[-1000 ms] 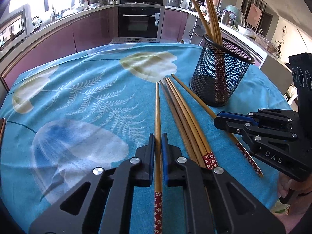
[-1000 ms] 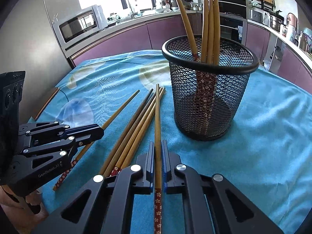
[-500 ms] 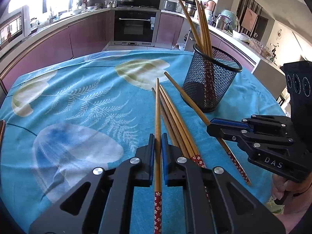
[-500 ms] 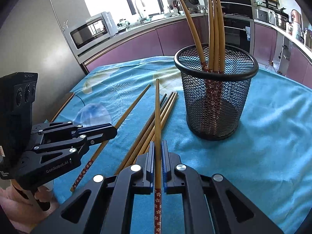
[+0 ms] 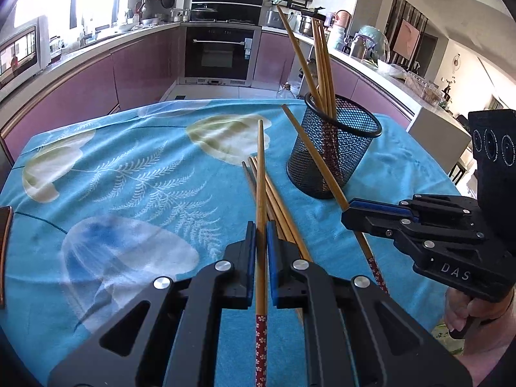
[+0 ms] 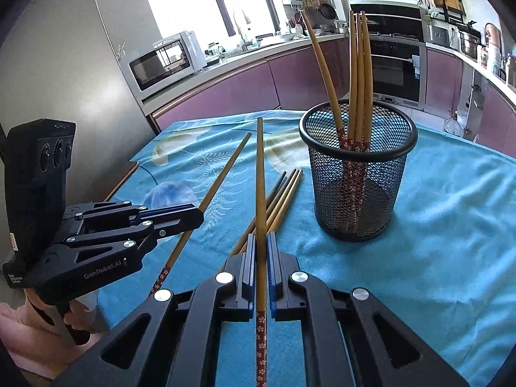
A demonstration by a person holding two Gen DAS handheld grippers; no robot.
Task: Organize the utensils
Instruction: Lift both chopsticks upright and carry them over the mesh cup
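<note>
Left tongs [image 5: 260,235]: clenched on one chopstick [image 5: 260,174], bamboo tip aimed far, red flowered end running off the near edge of the left wrist view. Right tongs [image 6: 261,245]: likewise clamped on a second chopstick [image 6: 260,174], patterned end also cut off at the near edge. From the left wrist view, right tongs [image 5: 348,208] seen side-on at right, the gripped stick crossing in front of the mesh cup [image 5: 335,148]; holding hand [image 5: 464,312] only partly in view at the lower right. From the right wrist view, left tongs [image 6: 196,216] seen at left with its stick slanting far-right.

Loose chopsticks [image 6: 280,193]: a small bundle lying on the bench, near ends hidden behind the tongs, exact count hard to tell. Mesh cup [image 6: 358,174]: upright on the blue leaf-print cloth [image 6: 435,225], right of the bundle, four chopsticks [image 6: 356,74] standing inside, flowered ends down and dim through the mesh. Bench edges covered by the cloth.
</note>
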